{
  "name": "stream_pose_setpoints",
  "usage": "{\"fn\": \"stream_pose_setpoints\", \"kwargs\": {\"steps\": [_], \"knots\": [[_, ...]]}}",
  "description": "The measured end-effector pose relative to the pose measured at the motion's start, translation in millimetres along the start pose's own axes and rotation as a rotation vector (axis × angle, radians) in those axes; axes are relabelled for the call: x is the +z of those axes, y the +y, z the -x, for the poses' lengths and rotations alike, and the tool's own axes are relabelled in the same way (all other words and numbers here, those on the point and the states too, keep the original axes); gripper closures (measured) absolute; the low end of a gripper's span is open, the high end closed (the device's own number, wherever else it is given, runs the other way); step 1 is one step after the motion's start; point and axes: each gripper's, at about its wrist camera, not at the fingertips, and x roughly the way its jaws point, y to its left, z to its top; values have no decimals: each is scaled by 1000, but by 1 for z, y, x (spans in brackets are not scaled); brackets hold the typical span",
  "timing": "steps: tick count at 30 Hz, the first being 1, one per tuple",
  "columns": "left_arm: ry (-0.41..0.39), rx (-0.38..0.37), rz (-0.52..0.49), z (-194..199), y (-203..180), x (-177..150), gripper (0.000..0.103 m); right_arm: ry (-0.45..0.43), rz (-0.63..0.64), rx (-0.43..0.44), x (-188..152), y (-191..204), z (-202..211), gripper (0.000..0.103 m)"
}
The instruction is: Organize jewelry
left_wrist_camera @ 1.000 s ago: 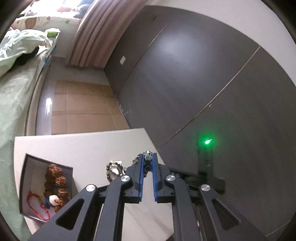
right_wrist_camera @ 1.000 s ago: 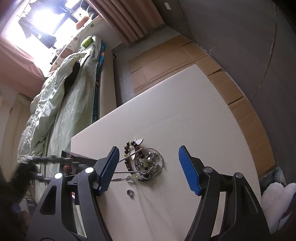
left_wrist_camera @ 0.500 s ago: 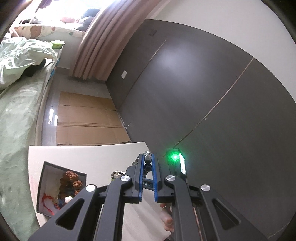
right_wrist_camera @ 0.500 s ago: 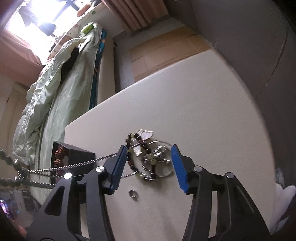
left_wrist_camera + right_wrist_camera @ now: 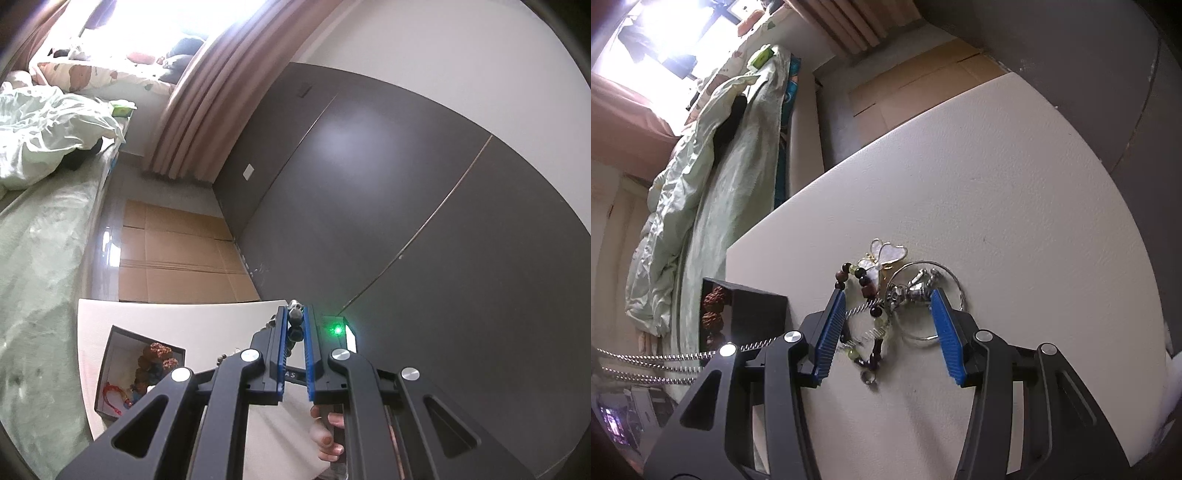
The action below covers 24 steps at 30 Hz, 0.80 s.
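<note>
My left gripper (image 5: 294, 308) is shut on a dark-beaded necklace (image 5: 296, 334), raised above the white table (image 5: 192, 317). In the right wrist view its silver chain (image 5: 665, 358) runs taut from the left edge into the jewelry pile. My right gripper (image 5: 887, 295) stands partly open, low over that pile. Between its blue pads lie a dark and pale-green bead bracelet (image 5: 864, 284) and a silver hoop with bell charms (image 5: 942, 269). The pads do not clearly press on anything. A white butterfly brooch (image 5: 882, 256) lies just beyond them, and a small ring (image 5: 868, 376) nearer me.
A black box (image 5: 110, 354) at the table's left holds brown knobbly beads (image 5: 159, 350) and a red cord (image 5: 110, 398). A hand (image 5: 325, 435) holds the other gripper, whose green light (image 5: 336, 328) glows. A bed (image 5: 713, 184) flanks the table, and a dark wall (image 5: 406, 221) stands behind.
My left gripper rose and drew back with the necklace, pulling its chain taut out of the pile. The right gripper's jaws narrowed and sank closer around the pile.
</note>
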Motion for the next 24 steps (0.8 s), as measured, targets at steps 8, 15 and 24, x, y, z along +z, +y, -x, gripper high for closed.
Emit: {"fn": "stream_pose_setpoints", "kwargs": {"steps": [8,15,24], "knots": [[-14,-2,-17,15,-15,-8,97,40,-48,170,-20,-1,16,53],[-18,-3,-22,22,-25,-17,97,143,-240,378,-41,-13,-2,39],[-15,-10,-23,27,-27,-25,97,180,-292,474,-49,0,-26,83]]}}
